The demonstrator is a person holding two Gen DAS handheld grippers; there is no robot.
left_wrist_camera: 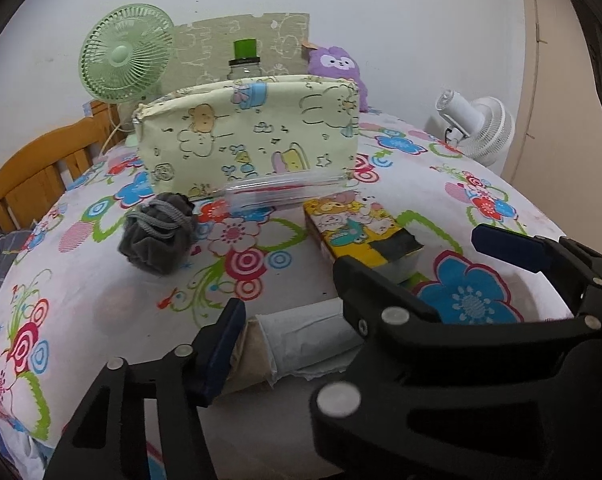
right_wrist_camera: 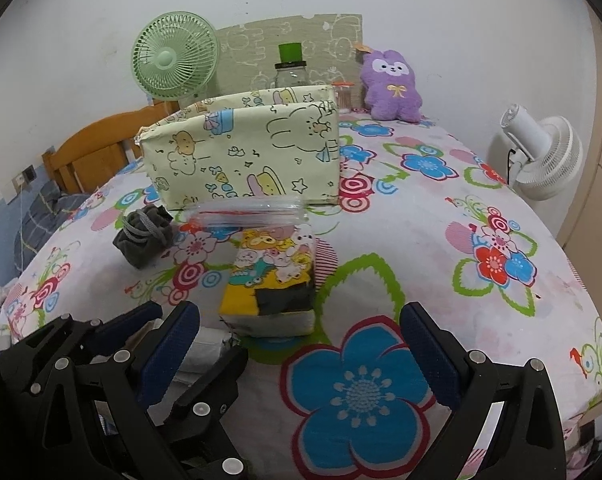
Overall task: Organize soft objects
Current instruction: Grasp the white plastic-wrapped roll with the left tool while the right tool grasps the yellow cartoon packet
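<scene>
Soft, light pack of tissues in yellow cartoon-print wrapper (right_wrist_camera: pixel 269 280): likely squashy, best pinched across its long sides. Lying straight ahead of the right gripper (right_wrist_camera: pixel 297 344), jaws spread wide, empty. Left gripper (left_wrist_camera: pixel 289 320) to its left, seemingly pinching a pale rolled tissue bundle (left_wrist_camera: pixel 301 340). Beyond, cream cartoon-print fabric box (right_wrist_camera: pixel 245 152).
</scene>
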